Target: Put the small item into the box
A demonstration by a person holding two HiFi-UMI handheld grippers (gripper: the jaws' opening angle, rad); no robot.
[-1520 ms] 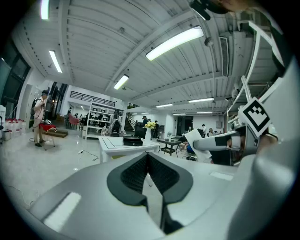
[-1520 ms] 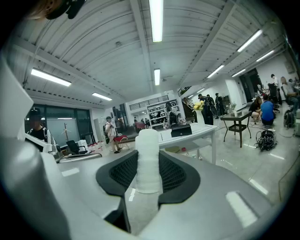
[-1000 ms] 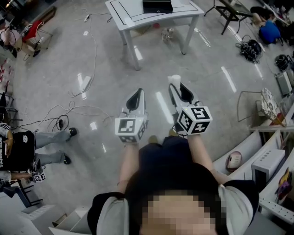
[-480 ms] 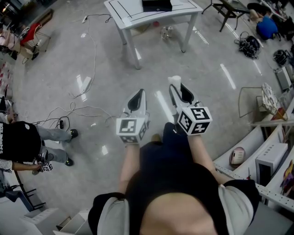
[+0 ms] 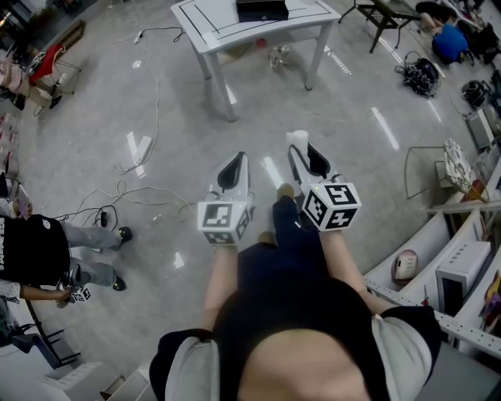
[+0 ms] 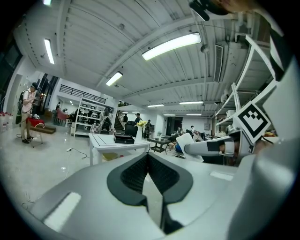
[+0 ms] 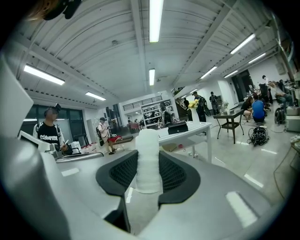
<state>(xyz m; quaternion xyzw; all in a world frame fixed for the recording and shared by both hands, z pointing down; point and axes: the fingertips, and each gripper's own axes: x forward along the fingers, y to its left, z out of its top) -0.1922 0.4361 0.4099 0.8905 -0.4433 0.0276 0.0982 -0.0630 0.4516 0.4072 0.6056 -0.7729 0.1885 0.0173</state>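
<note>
My right gripper (image 5: pixel 298 146) is shut on a small white cylindrical item (image 5: pixel 297 137), which stands upright between its black pads (image 7: pixel 174 172). In the right gripper view the item (image 7: pixel 149 159) fills the gap of that gripper (image 7: pixel 149 165). My left gripper (image 5: pixel 233 160) is beside it, shut and with nothing in it; its pads (image 6: pixel 133 174) meet at the tip of the gripper (image 6: pixel 148 156). The black box (image 5: pixel 262 8) sits on a white table (image 5: pixel 211 23) far ahead across the floor, and shows as the box (image 7: pixel 178 127) and the box (image 6: pixel 124 138) in both gripper views.
Cables (image 5: pixel 133 188) trail over the grey floor at left. A person in a black shirt (image 5: pixel 31 251) is at the left edge. White shelving (image 5: pixel 462 274) runs along the right. A dark table (image 5: pixel 387 12) and bags (image 5: pixel 423 74) lie at the far right.
The table and box have slid slightly up and left in the head view, and a leg has stepped forward between the grippers. Both grippers hold their places; the item stays gripped.
</note>
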